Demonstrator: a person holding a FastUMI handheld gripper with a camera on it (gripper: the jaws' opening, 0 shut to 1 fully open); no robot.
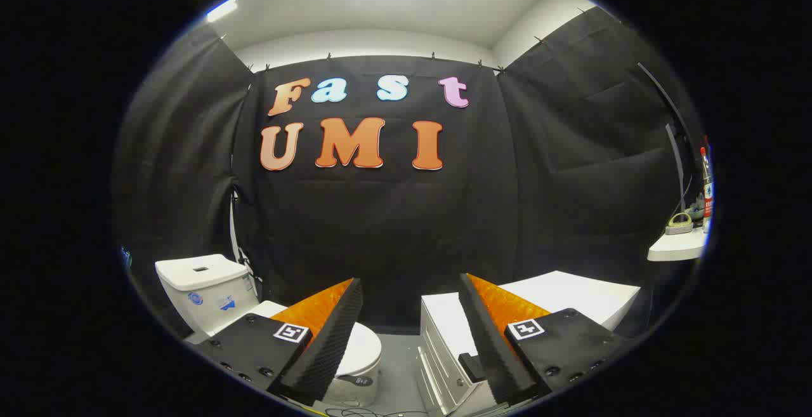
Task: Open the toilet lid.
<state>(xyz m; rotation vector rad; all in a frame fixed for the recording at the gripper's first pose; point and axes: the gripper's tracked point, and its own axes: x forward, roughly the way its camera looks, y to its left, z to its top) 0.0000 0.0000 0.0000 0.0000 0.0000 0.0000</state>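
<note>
Beyond the spread gripper, toilet lid lies closed.

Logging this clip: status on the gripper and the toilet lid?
Gripper open, jaws spread, holding nothing. Toilet lid down, partly behind one jaw, untouched. White cabinet beside the toilet; nothing between jaws and lid.

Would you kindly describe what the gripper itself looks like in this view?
The gripper has two wedge-shaped jaws lined with ribbed, foam-like padding on their inner faces. Each sits on a flat black mount with dark screws and a small square black-and-white fiducial marker. No cables or sleeves are visible.
</note>
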